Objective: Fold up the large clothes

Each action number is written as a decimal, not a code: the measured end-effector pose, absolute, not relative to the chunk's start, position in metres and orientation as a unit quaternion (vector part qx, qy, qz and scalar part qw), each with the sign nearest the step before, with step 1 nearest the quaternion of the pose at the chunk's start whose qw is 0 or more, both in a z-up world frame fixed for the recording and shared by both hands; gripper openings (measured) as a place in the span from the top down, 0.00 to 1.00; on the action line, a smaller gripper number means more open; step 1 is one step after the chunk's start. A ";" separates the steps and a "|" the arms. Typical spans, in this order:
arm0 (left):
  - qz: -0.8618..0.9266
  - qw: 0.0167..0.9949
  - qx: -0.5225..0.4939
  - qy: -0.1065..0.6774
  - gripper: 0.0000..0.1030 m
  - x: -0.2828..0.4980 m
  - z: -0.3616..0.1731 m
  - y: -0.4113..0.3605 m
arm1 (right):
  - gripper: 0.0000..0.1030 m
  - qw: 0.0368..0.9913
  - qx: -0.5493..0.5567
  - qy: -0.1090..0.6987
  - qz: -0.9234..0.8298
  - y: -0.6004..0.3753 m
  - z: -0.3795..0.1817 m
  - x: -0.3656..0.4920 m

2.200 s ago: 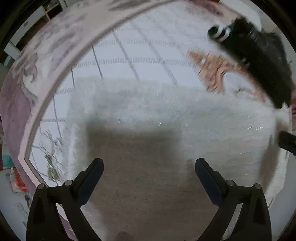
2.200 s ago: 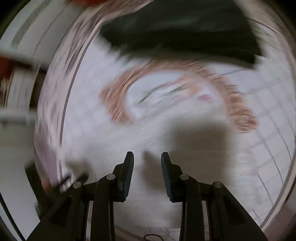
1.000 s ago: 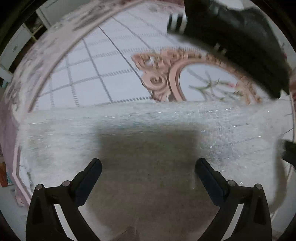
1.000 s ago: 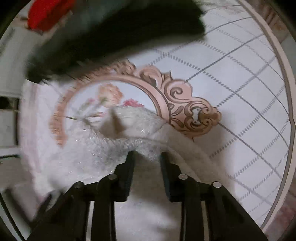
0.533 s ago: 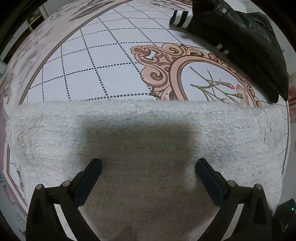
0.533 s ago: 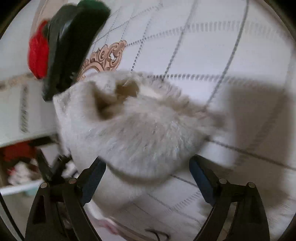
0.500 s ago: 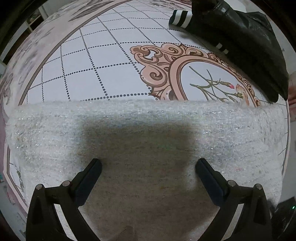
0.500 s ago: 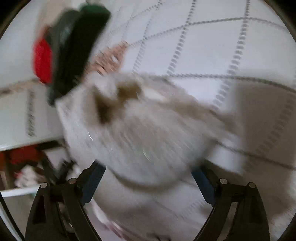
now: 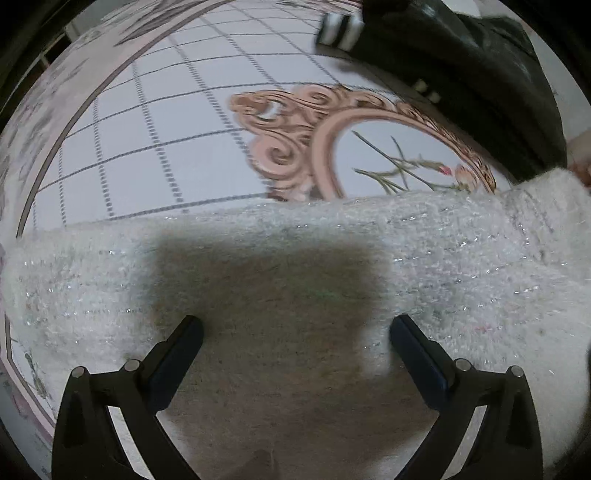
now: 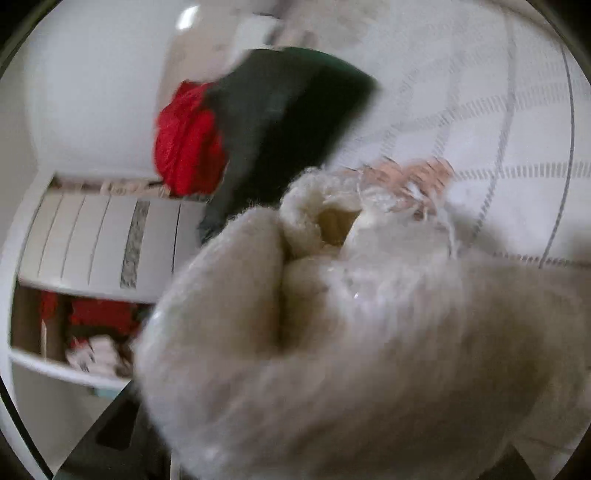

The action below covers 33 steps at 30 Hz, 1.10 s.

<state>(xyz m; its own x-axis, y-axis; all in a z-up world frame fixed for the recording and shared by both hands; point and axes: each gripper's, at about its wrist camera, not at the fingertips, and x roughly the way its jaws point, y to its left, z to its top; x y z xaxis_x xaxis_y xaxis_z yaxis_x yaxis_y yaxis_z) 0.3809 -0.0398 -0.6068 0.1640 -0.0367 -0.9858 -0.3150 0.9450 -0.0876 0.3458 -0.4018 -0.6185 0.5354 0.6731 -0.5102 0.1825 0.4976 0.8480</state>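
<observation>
A white fuzzy sweater (image 9: 280,266) lies spread flat on a patterned rug (image 9: 177,147). My left gripper (image 9: 295,325) points straight down at it, jaws wide open, nothing between them. The sweater's right end (image 9: 546,210) is raised off the rug, with a bit of a hand (image 9: 581,166) beside it. In the right wrist view a bunched fold of the sweater (image 10: 332,332) fills the lower frame and hides my right gripper's fingers. Only a dark part of its body (image 10: 110,432) shows. Its jaws are closing with that fold between them.
A black jacket (image 9: 461,55) with a striped cuff (image 9: 340,26) lies on the rug beyond the sweater. A red garment (image 10: 188,147) sits next to the dark jacket (image 10: 288,110). White shelves (image 10: 96,243) holding clutter stand at the left.
The right gripper let the sweater's edge go, spread wide over a bunched fold, then closed in until cloth fills its view. The sweater's right end has risen. The left gripper stayed open over the sweater.
</observation>
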 end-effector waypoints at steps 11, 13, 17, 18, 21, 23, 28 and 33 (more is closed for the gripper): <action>0.079 0.753 -0.175 0.629 0.00 0.382 -0.613 -0.028 | 0.67 0.776 0.374 0.484 0.158 -0.366 -0.554 0.343; 0.070 0.752 -0.189 0.628 0.00 0.372 -0.612 -0.022 | 0.67 0.788 0.339 0.485 0.170 -0.352 -0.537 0.339; 0.066 0.745 -0.239 0.619 0.00 0.358 -0.597 0.007 | 0.67 0.817 0.250 0.486 0.186 -0.308 -0.495 0.329; 0.068 0.743 -0.259 0.613 0.00 0.350 -0.589 0.020 | 0.67 0.822 0.227 0.486 0.192 -0.295 -0.485 0.325; 0.108 0.751 -0.288 0.584 0.00 0.309 -0.560 0.067 | 0.67 0.834 0.145 0.485 0.221 -0.242 -0.454 0.311; 0.147 0.751 -0.305 0.567 0.00 0.274 -0.542 0.101 | 0.67 0.838 0.074 0.483 0.242 -0.192 -0.440 0.300; 0.258 0.725 -0.336 0.543 0.00 0.163 -0.511 0.180 | 0.67 0.820 -0.075 0.479 0.304 -0.063 -0.439 0.247; 0.337 0.706 -0.332 0.527 0.00 0.096 -0.493 0.218 | 0.67 0.763 -0.171 0.511 0.356 0.047 -0.502 0.183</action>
<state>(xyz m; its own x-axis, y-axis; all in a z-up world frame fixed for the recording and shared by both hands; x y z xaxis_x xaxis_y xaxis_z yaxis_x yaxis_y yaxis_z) 0.0956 0.2185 -0.4934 0.2172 0.1268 -0.9679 -0.8260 0.5523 -0.1129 0.1831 0.0466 -0.5017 0.2245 0.3683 -0.9022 -0.7187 0.6878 0.1019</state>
